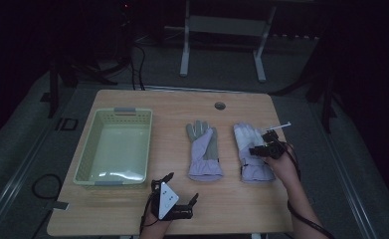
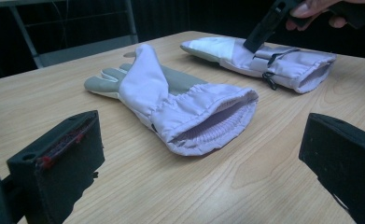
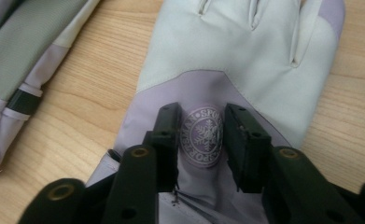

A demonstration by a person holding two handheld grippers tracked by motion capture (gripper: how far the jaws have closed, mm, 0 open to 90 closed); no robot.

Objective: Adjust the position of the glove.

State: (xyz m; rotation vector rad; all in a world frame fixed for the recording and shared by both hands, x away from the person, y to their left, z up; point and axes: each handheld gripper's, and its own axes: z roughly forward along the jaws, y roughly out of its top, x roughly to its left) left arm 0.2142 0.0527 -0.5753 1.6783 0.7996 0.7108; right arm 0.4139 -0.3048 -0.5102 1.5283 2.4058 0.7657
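While both gloves lie flat on the wood, the work reads as barely begun:

Right gripper [image 3: 202, 140]: set down on the back of the right-hand lilac-and-white padded winter glove [image 1: 251, 152], jaws part open on either side of its round snowflake badge [image 3: 203, 136], touching the fabric but not yet pinched on it (so no real grip, as far as I can judge).

Left gripper [image 1: 174, 195]: low at 6 o'clock on the light wooden table [image 1: 232, 204], jaws spread wide, holding nothing; its own view looks into the open cuff of the left-hand lilac glove with the grey palm [image 2: 171, 100].

Gloves: side by side, apart, at table centre and 3 o'clock, fingers pointing to 12 o'clock.

Basket: pale green slotted plastic basket [image 1: 85, 164] at 9 o'clock, with nothing in it.

Done: nothing lifted or stowed.

Left: probably close on the right-hand glove, carry it to the basket, then the same for the other.
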